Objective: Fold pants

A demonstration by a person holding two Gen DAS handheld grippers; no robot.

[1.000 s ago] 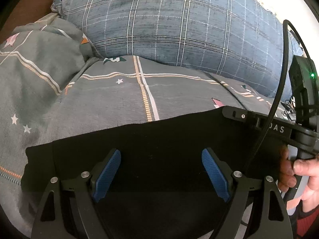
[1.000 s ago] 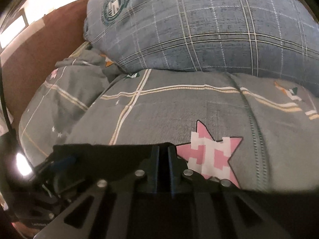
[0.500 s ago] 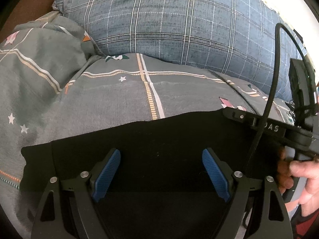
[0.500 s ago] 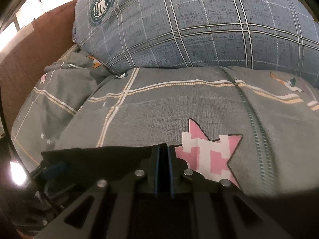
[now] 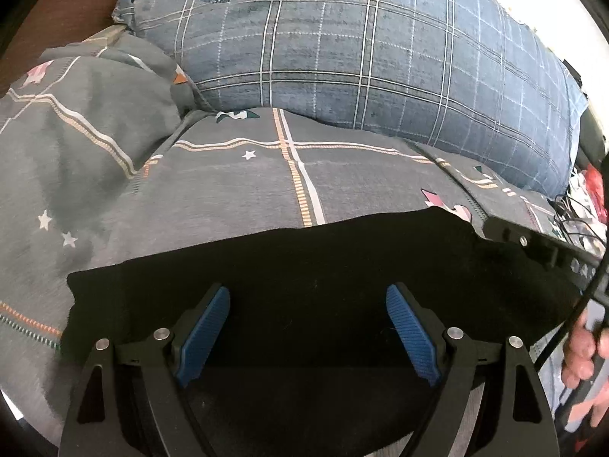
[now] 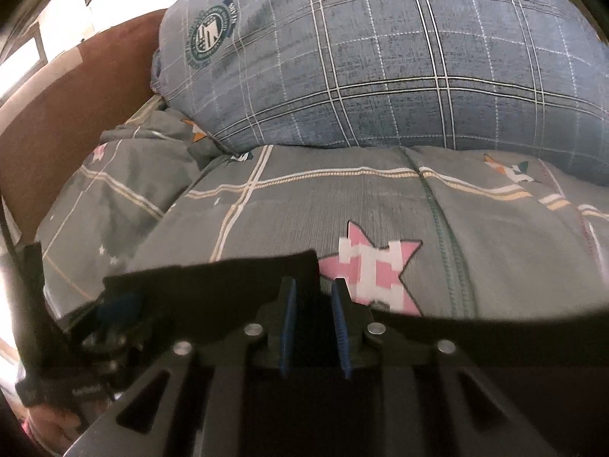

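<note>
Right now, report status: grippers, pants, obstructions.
Left gripper open over the pants. Right gripper part open at their corner, gripping nothing. Pants flat on the quilt. Pillow beyond; nothing in the way.

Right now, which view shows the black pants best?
The left wrist view. There the black pants spread across the frame on the gray bedspread, with their far edge and left corner visible beyond the open left gripper. The right wrist view shows only a dark, partly blurred corner behind the right gripper.
</note>
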